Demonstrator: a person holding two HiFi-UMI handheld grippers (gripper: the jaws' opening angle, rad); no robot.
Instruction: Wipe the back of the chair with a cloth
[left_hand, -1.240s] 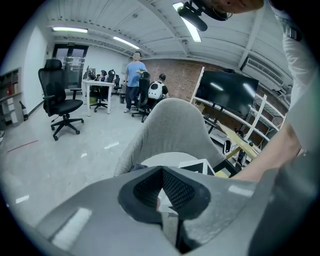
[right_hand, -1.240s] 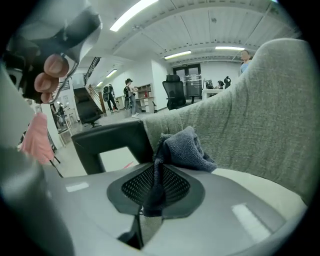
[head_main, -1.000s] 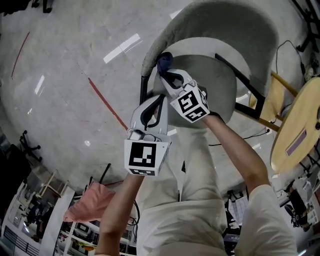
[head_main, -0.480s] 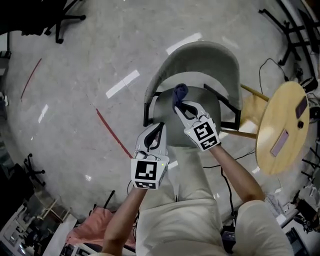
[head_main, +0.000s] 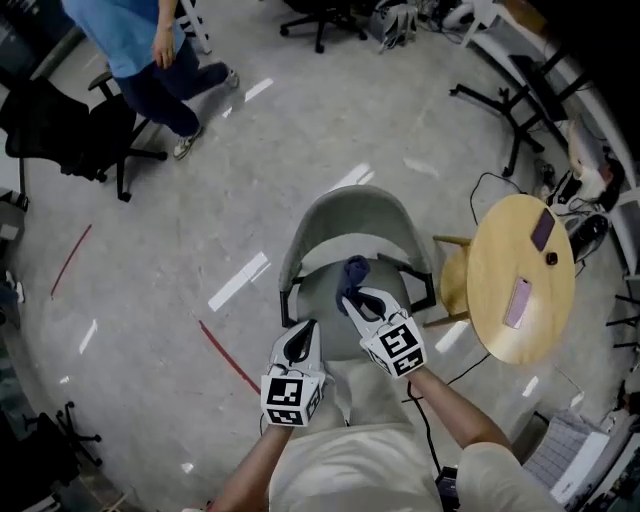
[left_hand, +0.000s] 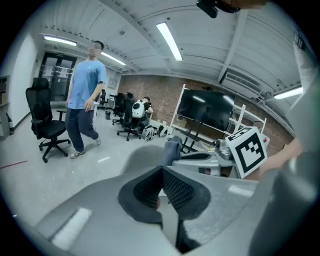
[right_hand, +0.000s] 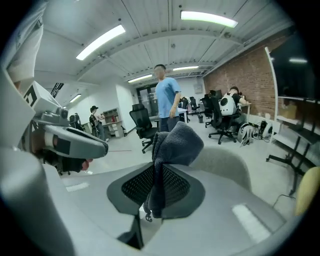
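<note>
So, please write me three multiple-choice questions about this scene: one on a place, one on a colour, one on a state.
1. On which side of the grey chair does the round wooden table stand in the head view?
A. right
B. left
C. in front, under the person's arms

2. What colour is the cloth?
A. red
B. dark blue
C. white

3. How do the jaws of the left claw stand?
A. wide apart
B. shut on the cloth
C. together, empty

Answers:
1. A, the table shows to the chair's right.
2. B, the cloth in the right claw is dark blue.
3. C, the jaws meet with nothing between them.
</note>
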